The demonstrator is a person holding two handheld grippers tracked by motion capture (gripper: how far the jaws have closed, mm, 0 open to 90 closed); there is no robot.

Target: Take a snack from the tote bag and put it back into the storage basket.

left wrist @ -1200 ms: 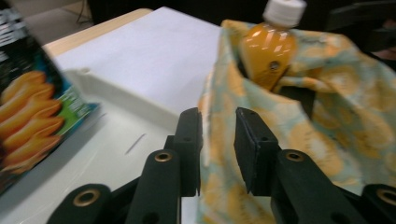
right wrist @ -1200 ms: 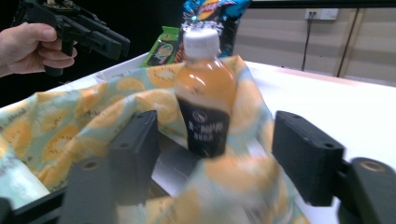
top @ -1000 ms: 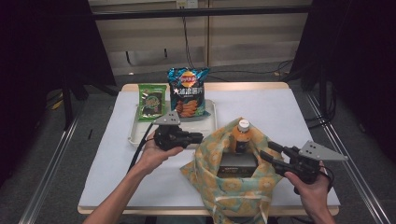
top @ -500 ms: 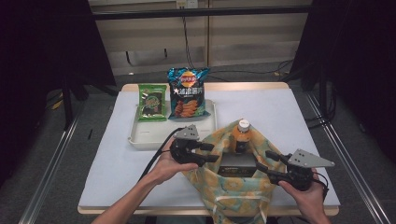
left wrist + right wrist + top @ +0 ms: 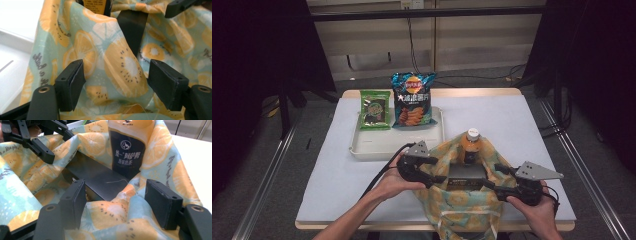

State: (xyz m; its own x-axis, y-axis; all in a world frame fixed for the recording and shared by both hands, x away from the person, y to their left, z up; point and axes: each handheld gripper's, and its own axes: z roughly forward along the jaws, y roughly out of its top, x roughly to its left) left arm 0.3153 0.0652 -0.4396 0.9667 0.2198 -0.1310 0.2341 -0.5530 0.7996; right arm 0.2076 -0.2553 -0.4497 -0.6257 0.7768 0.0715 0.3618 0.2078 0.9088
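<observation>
one bottle [image 5: 130,147], possibly milk tea

high view looks down from above; both gripper views sit close, sharing the fruit-print bag [image 5: 462,200].

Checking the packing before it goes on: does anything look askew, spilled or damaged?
Nothing spilled or damaged. The fruit-print cloth bag sits slumped and crumpled around an upright capped bottle and a tilted black box. A loose thread lies on the box.
</observation>
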